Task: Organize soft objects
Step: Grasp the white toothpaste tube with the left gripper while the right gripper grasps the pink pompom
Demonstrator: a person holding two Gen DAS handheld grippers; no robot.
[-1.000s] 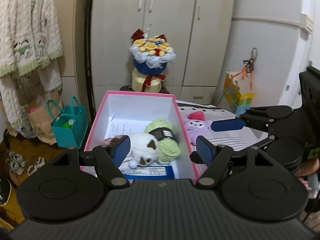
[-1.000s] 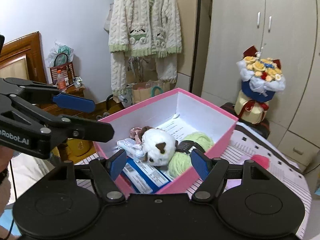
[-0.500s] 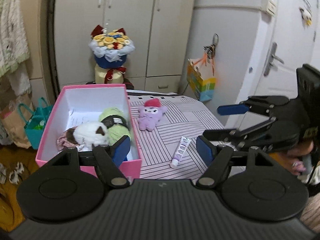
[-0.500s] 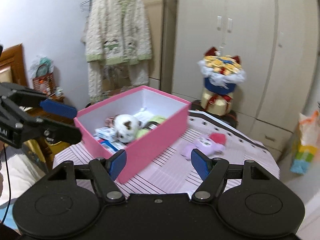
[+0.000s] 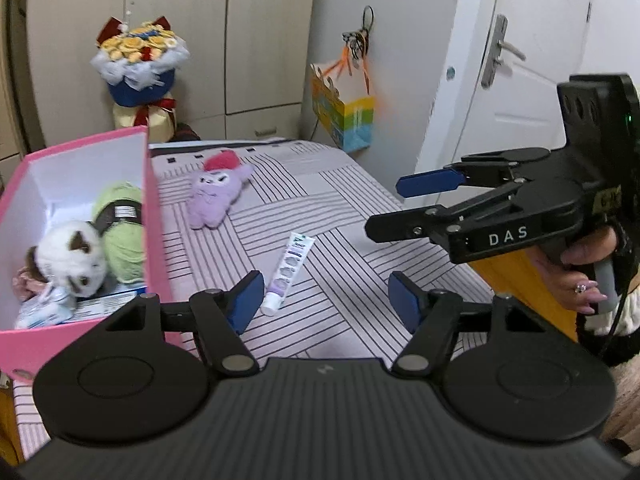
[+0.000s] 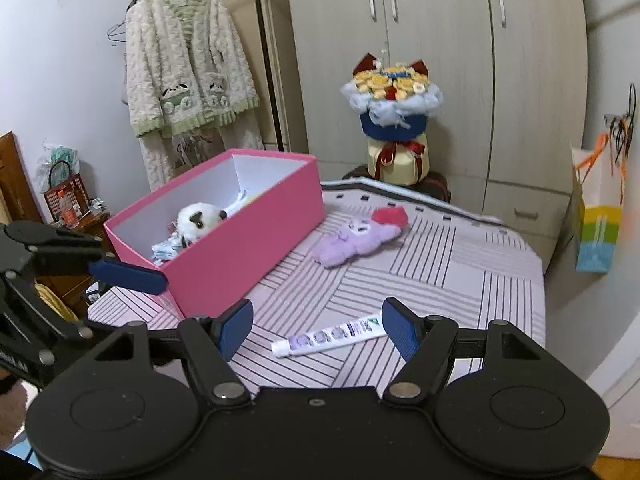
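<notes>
Meanwhile, both tongs hung released over the striped tablecloth (image 6: 460, 264), gripping nothing. The left gripper (image 5: 326, 304) had its blue pads spread wide, and the right gripper (image 6: 318, 330) likewise stood with its jaws apart.

Taking the pink box (image 6: 244, 248) as the landmark: it sat at the left end of the table with its top open. Inside it lay a white plush cat (image 5: 72, 258) with brown patches, pressed against a green yarn ball (image 5: 122, 226) wrapped in a dark label, both resting on some packets and a blue-edged carton. The purple plush toy (image 6: 360, 236) with a red cap lay outside the box, just beside its long right wall, flat on the cloth. A toothpaste tube (image 6: 330, 336) lay farther from the box, toward the near edge, between the right gripper's fingers in that camera's view but beneath them, untouched.

Beyond the box's far end stood a flower bouquet (image 6: 394, 120) before the wardrobe. From the left wrist view, the right gripper (image 5: 404, 208) hovered well to the right of the box.
</notes>
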